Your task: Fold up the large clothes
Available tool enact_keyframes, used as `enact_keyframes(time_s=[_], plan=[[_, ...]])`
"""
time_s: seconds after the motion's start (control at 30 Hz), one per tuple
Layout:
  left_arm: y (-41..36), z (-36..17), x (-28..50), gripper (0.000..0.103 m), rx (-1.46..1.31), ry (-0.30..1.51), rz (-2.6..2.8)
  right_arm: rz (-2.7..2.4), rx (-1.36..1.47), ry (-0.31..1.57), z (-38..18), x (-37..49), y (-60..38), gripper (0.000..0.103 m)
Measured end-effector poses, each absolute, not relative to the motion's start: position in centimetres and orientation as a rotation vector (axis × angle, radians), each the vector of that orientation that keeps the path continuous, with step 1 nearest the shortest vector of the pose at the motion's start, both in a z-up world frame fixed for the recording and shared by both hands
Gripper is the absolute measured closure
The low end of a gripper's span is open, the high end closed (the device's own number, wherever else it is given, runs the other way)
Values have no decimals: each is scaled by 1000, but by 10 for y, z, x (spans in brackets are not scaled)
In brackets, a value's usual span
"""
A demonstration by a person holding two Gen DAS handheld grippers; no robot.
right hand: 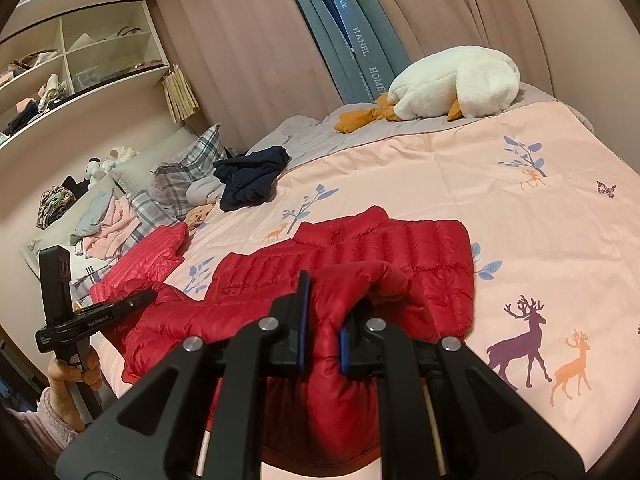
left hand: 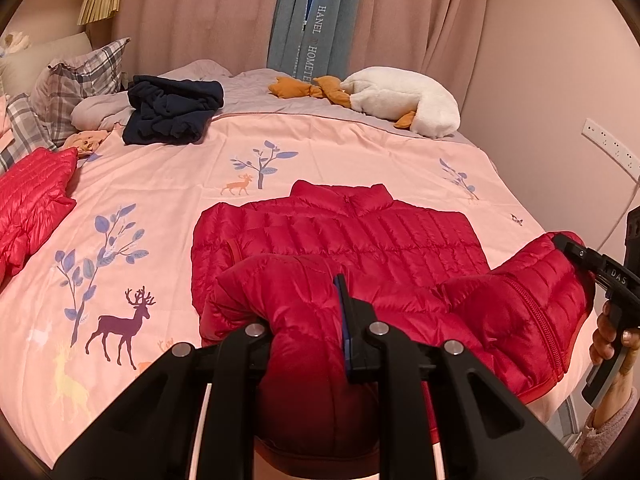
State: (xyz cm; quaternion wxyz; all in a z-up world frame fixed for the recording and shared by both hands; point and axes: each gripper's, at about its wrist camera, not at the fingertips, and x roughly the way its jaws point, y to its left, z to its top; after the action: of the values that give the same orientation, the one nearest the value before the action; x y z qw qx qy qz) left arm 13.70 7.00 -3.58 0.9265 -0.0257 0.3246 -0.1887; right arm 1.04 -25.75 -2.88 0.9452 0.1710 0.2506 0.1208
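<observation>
A red quilted down jacket (left hand: pixel 340 236) lies collar-away on the pink bed cover (left hand: pixel 168 184). Its near hem is lifted and bunched. My left gripper (left hand: pixel 308 320) is shut on the hem's left part. My right gripper (right hand: pixel 324 324) is shut on the hem's right part, by the zipper side. In the left wrist view the right gripper (left hand: pixel 580 256) shows at the far right, clamped on the jacket. In the right wrist view the left gripper (right hand: pixel 140 300) shows at the left, clamped on the jacket (right hand: pixel 384 248).
A second red jacket (left hand: pixel 32 200) lies at the bed's left. A dark navy garment (left hand: pixel 172 110) and plaid pillows (left hand: pixel 76 84) lie further back. A white plush goose (left hand: pixel 404 100) lies at the far edge by the curtains. Shelves (right hand: pixel 80 52) stand at the left.
</observation>
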Motion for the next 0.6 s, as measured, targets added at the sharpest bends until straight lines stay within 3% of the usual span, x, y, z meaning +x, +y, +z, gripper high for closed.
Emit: enact_keyframes(time_s=[0.6], plan=[[70, -38, 152, 85, -56, 670, -371, 229, 343, 511, -30, 23, -259, 91]])
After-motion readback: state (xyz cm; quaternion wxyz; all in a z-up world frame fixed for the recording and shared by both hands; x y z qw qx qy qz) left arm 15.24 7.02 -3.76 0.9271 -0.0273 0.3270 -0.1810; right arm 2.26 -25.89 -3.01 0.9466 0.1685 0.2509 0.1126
